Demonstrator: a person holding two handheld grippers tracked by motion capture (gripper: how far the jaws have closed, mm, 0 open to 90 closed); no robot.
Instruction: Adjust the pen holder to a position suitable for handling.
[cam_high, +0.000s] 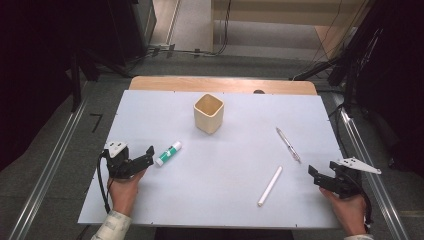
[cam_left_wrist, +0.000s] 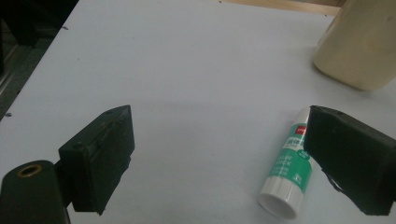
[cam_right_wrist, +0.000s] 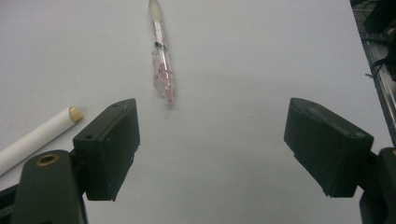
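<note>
A green and white glue stick lies on the white board, just right of my left gripper. In the left gripper view the glue stick rests against the inner side of the right jaw, and my left gripper is open with nothing held. A beige square cup stands upright at the board's far middle, also seen as the cup. My right gripper sits open near the right edge. Ahead of my right gripper lie a clear pen and a white stick.
In the high view the clear pen and the white stick lie on the board's right half. A wooden table edge runs behind the board. Dark stands and cables line both sides.
</note>
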